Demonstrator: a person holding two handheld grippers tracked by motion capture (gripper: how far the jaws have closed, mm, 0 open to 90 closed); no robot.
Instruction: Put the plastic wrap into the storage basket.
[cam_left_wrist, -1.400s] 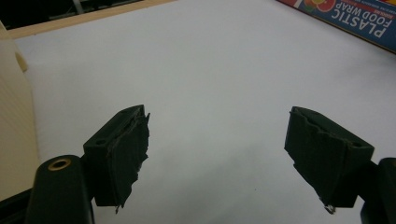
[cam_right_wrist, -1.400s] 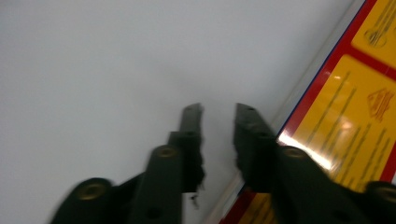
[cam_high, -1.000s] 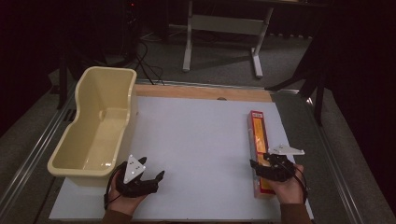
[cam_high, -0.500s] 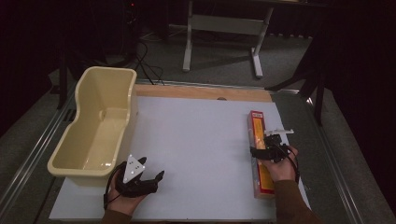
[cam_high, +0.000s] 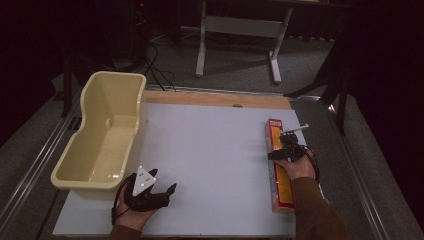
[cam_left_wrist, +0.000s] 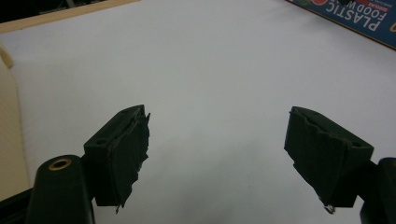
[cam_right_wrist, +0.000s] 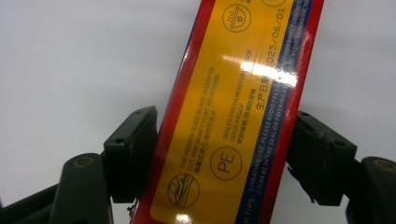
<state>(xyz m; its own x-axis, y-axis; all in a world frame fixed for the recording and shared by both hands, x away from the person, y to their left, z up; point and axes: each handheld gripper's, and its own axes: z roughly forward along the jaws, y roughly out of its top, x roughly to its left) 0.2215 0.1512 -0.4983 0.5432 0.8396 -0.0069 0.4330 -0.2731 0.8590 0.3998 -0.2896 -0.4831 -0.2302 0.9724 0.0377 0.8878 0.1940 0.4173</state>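
Note:
A long red and yellow box of plastic food wrap (cam_high: 282, 192) lies lengthwise on the right side of the white board (cam_high: 215, 150). My right gripper (cam_high: 286, 150) points down over its far half. In the right gripper view the box (cam_right_wrist: 233, 93) runs slanted between the jaws of that gripper (cam_right_wrist: 224, 154). The jaws have just been closing and stand close to the box's long sides, not flush on them. My left gripper (cam_high: 164, 181) rests near the front left of the board, open, with only bare board between its jaws (cam_left_wrist: 217, 154). A blue side of the box (cam_left_wrist: 355, 18) is in the left gripper view's top right.
A cream plastic tub (cam_high: 80, 150) stands along the board's left edge, just beyond the left hand. A wooden strip (cam_high: 215, 98) borders the far side. Metal rails (cam_high: 360, 190) run down both sides of the table.
The right hand has slid forward along the box, away from the person, from its near half to its far half. The left hand and the box have stayed put.

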